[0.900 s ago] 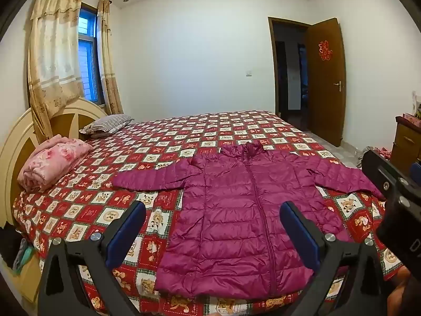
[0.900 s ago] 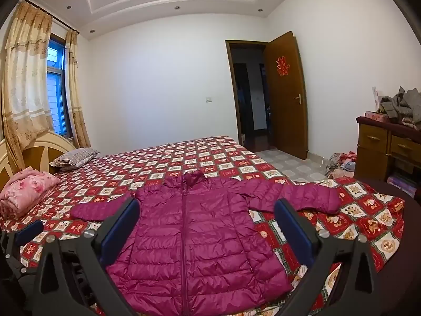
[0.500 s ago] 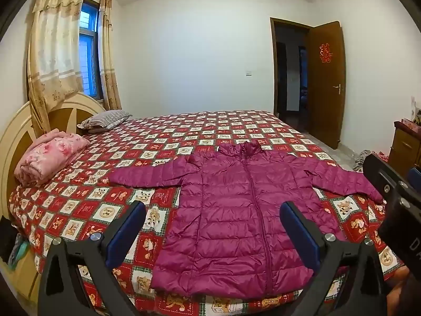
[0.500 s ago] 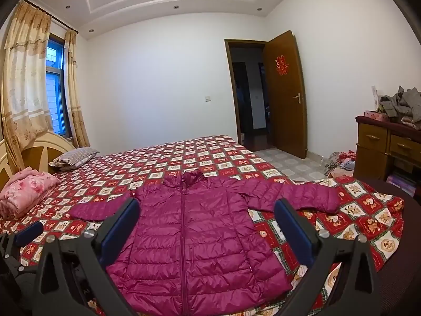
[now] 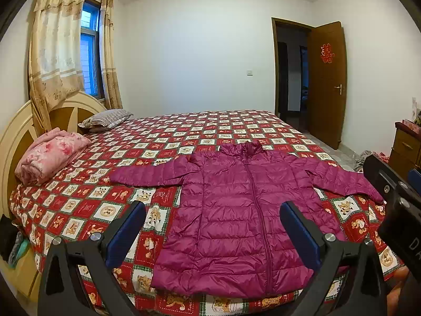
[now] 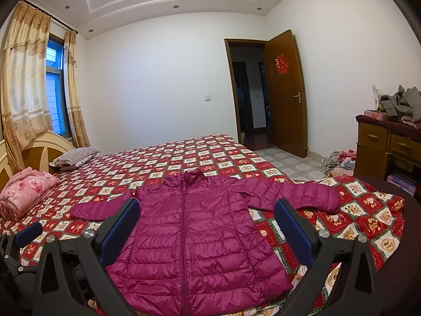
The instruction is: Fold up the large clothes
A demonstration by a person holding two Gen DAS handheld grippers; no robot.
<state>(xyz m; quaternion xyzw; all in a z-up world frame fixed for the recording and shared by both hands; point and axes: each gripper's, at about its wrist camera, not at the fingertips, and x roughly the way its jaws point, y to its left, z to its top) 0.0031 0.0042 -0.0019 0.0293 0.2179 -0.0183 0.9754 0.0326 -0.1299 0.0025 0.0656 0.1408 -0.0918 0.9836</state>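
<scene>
A magenta quilted jacket [image 5: 236, 210] [image 6: 192, 237] lies flat and zipped on the red patterned bedspread [image 5: 184, 131] [image 6: 210, 152], sleeves spread to both sides, hem toward me. My left gripper [image 5: 211, 221] hovers open above the jacket's lower left part, nothing between its blue pads. My right gripper [image 6: 206, 218] also stands open, above the jacket's middle, holding nothing. In the left wrist view the right gripper's black body [image 5: 394, 205] shows at the right edge. The left gripper's blue tip [image 6: 27, 230] shows at the far left of the right wrist view.
A folded pink blanket [image 5: 50, 155] and a striped pillow [image 5: 105, 117] lie by the headboard [image 5: 15, 131] on the left. A wooden dresser [image 6: 386, 144] piled with clothes stands on the right, with clothes on the floor [image 6: 339, 160]. The brown door [image 6: 285, 94] is ajar.
The left wrist view has tilted up slightly, so the jacket sits lower in the frame. The right wrist view is almost the same. Both grippers stay open; the jacket has not moved.
</scene>
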